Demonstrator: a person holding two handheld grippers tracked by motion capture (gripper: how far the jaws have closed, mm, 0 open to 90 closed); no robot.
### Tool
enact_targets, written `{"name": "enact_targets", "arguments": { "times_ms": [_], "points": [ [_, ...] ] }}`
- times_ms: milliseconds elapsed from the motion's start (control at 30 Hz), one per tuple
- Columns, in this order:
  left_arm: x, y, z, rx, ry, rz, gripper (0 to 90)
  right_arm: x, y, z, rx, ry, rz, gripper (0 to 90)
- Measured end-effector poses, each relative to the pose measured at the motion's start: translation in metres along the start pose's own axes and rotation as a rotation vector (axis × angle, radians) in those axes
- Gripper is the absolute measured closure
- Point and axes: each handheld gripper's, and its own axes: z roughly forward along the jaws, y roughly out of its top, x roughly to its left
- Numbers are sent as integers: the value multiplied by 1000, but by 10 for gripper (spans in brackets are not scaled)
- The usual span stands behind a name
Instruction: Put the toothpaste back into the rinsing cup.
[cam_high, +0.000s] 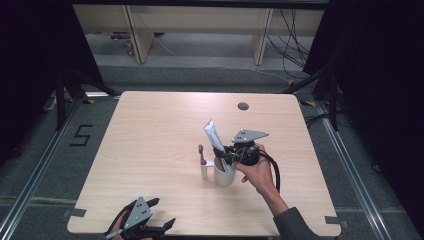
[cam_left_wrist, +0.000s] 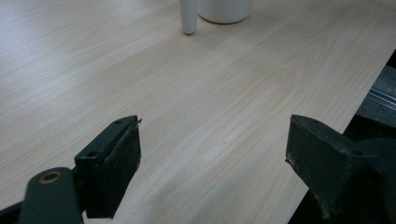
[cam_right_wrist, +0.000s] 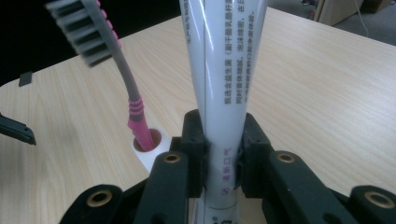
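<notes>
High view: pale wood bench (cam_high: 150, 150) w/ a white cup (cam_high: 225, 175) near its centre. Right claw (cam_high: 223, 154) is clamped on a white toothpaste tube (cam_high: 214, 134), approx. upright w/ a slight tilt, lower end inside the cup, flat crimped end at top. A narrow white holder tube (cam_high: 204, 171) is joined to the cup's left side; a toothbrush (cam_high: 201, 155) w/ pink-and-grey handle stands in it, head up. Person's right hand (cam_high: 257, 172) grips the claw body from the near-right side.

Right gripper view: both black pads press the toothpaste tube (cam_right_wrist: 224, 93) from either side (printed text runs along its length). The toothbrush (cam_right_wrist: 121, 79) leans just beside it, handle seated in the holder tube (cam_right_wrist: 152, 149), grey bristle head tilted to upper left.

Left gripper view: left claw (cam_left_wrist: 212, 158) stands wide apart, nothing between the pads, low over the bench (cam_left_wrist: 196, 93) near its front edge. Base of the cup (cam_left_wrist: 225, 11) and the holder tube (cam_left_wrist: 187, 18) sit well apart from it, farther up. In the high view the left claw (cam_high: 162, 215) rests at the bench's near-left edge.
</notes>
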Motion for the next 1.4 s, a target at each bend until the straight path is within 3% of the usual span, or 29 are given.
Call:
{"name": "enact_targets", "arguments": {
  "times_ms": [67,167,200,433,533,567,633,733,933,1133,1200,1400],
  "points": [
    [0,0,1,-14,1,-15,175,0,-1,1,-8,5,-11,762],
    [0,0,0,-3,1,-1,175,-1,-4,1,6,-2,-14,760],
    [0,0,0,-4,2,-4,175,2,-6,1,11,-5,12,760],
    [-1,0,1,-13,2,-10,175,2,-10,1,37,-5,-41,750],
    [0,0,0,-2,2,-2,175,5,-12,-1,61,-13,-18,752],
    [0,0,1,-12,0,-9,175,4,-12,0,55,-2,-45,752],
    [-1,-1,2,-15,2,-13,175,5,-13,-1,68,0,-26,753],
    [0,0,1,-5,5,-4,175,6,-14,-3,61,3,-52,754],
    [-1,0,1,-13,2,-15,175,7,-16,-2,68,-7,-56,754],
    [-1,-1,2,-13,1,-12,175,8,-18,-3,75,3,-16,750],
    [-1,0,2,-16,1,-13,175,7,-18,-3,70,1,-35,747],
    [-1,-1,2,-16,1,-12,175,7,-18,-3,68,11,-27,742]
  ]
}}
